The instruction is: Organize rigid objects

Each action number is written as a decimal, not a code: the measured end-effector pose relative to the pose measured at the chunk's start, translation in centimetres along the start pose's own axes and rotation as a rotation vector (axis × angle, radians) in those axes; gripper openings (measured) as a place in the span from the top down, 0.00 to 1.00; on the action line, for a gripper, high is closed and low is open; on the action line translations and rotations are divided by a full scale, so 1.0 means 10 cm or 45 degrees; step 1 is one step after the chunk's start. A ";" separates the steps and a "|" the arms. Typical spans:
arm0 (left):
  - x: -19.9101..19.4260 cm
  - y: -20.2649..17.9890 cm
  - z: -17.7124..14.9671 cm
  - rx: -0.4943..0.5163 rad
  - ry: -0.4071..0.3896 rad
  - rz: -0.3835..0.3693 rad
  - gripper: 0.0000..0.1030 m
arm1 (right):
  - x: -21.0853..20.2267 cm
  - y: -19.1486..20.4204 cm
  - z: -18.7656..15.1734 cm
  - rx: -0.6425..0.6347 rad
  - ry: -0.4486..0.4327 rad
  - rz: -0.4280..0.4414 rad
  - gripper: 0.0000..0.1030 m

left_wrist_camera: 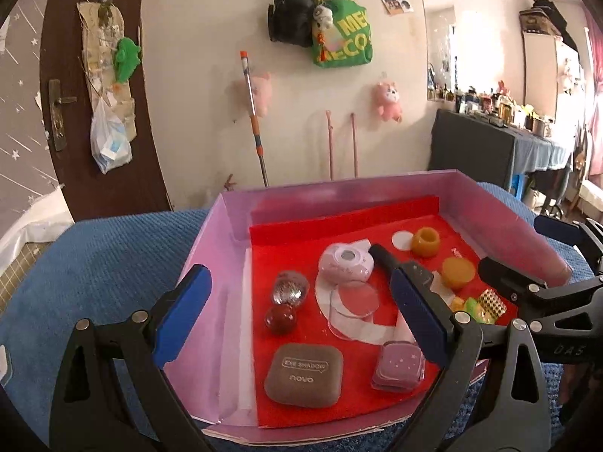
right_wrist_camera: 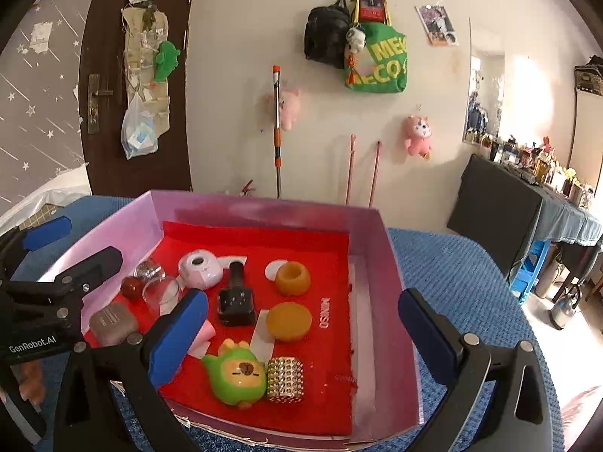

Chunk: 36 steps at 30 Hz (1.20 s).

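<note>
- The pink box (right_wrist_camera: 380, 263) sits on a blue cover (right_wrist_camera: 452, 271); its red floor (right_wrist_camera: 331, 369) lies bare along the right wall.
- Brown compact (left_wrist_camera: 303, 376) near the front edge; green toy (right_wrist_camera: 235, 376) touches the studded block (right_wrist_camera: 285, 378).
- Left gripper (left_wrist_camera: 297, 316) and right gripper (right_wrist_camera: 297, 335) hover over the box, jaws apart, empty.

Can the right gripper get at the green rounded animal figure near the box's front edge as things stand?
Probably yes. The right gripper is open above the green rounded animal figure with nothing over it. The studded gold cylinder touching its side may crowd one finger.
</note>
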State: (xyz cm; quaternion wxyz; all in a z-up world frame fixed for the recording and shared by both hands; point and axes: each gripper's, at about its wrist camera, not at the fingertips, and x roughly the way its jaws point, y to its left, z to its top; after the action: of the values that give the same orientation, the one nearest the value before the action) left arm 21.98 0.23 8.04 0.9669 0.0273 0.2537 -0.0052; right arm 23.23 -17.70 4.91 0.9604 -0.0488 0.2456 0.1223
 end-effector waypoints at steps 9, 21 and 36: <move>0.11 0.01 -0.07 -0.023 0.084 -0.056 0.05 | 0.06 0.03 -0.06 -0.019 0.025 -0.014 0.00; 0.16 0.07 -0.12 -0.060 0.125 -0.068 0.05 | 0.09 0.00 -0.09 0.005 0.049 -0.017 0.00; 0.16 0.11 -0.12 -0.076 0.119 -0.079 0.05 | 0.09 -0.01 -0.11 0.017 0.053 -0.017 0.00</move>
State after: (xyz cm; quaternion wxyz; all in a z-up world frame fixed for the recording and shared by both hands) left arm 22.81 1.36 6.28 0.9537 -0.0094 0.2995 -0.0262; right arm 23.52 -17.82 3.52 0.9561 -0.0467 0.2661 0.1132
